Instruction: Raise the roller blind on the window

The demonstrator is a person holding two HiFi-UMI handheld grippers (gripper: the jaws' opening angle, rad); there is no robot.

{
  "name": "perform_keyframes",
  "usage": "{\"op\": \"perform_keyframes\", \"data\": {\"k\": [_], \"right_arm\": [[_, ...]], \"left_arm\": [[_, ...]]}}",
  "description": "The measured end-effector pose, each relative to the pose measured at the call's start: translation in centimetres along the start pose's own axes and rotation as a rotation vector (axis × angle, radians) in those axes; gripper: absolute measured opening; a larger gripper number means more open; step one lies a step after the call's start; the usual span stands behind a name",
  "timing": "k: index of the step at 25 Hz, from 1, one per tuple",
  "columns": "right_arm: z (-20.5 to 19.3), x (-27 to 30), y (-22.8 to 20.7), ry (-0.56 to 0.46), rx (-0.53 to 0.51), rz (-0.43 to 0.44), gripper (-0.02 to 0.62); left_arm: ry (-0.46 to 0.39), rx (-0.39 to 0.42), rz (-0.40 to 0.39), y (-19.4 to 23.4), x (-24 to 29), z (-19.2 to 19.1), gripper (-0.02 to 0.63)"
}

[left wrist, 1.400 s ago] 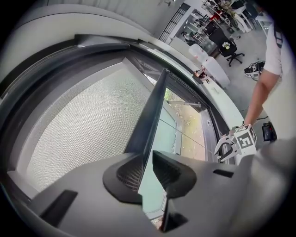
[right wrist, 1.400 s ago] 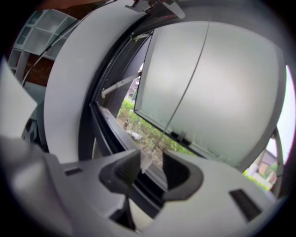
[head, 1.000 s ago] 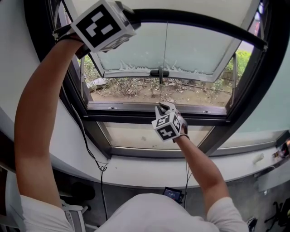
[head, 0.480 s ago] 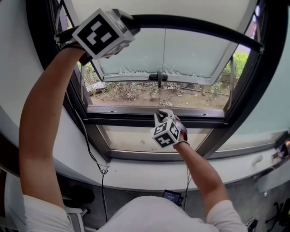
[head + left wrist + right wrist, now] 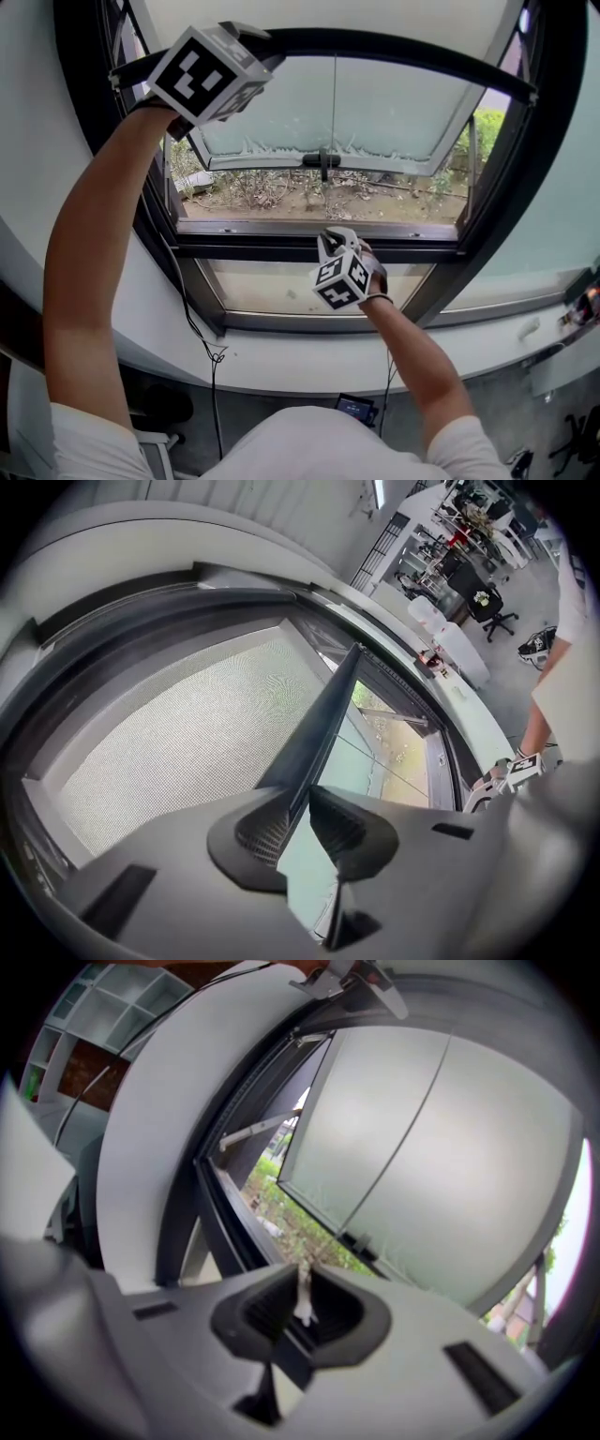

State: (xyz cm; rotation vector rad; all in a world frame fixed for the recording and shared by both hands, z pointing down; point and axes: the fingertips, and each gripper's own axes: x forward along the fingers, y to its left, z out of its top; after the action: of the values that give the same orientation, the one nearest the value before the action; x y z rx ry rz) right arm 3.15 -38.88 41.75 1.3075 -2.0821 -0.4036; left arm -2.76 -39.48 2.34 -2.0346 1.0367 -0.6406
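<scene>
The left gripper is raised at the window's upper left, arm stretched up, and its jaws are clamped on the thin dark bar along the bottom edge of the blind. The blind's pale mesh hangs just left of the jaws in the left gripper view. It sits high in the window, covering only the top, and the bar arcs from the gripper across to the right side of the frame. The right gripper is lower and nearer, in front of the frame's middle rail. Its jaws are closed on the white end of a cord, which stands upright between the pads. From there a thin line runs up across the frosted pane toward the bar, passing a dark handle on the pane's lower edge. Below the pane, bare ground with shrubs shows outside. A white sill curves along the near side, and a black wire hangs down at its left.
</scene>
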Motion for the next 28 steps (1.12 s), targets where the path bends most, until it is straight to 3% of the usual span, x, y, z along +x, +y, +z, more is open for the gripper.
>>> {"op": "perform_keyframes", "data": {"k": [7, 11, 21, 28], "right_arm": [[0.0, -0.8, 0.2, 0.007, -0.019, 0.005, 0.052], [-0.1, -1.0, 0.1, 0.011, -0.019, 0.004, 0.052], [-0.2, -1.8, 0.0, 0.008, -0.023, -0.007, 0.052], [0.6, -2.6, -0.6, -0.012, -0.017, -0.023, 0.052]], "left_arm": [[-0.023, -0.036, 0.041, 0.3, -0.6, 0.4, 0.081], [-0.081, -0.049, 0.091, 0.9, -1.4, 1.6, 0.081], [-0.153, -0.186, 0.072, -1.5, -3.1, 0.9, 0.081], [-0.244, -0.352, 0.071, -3.6, -4.8, -0.3, 0.081]]}}
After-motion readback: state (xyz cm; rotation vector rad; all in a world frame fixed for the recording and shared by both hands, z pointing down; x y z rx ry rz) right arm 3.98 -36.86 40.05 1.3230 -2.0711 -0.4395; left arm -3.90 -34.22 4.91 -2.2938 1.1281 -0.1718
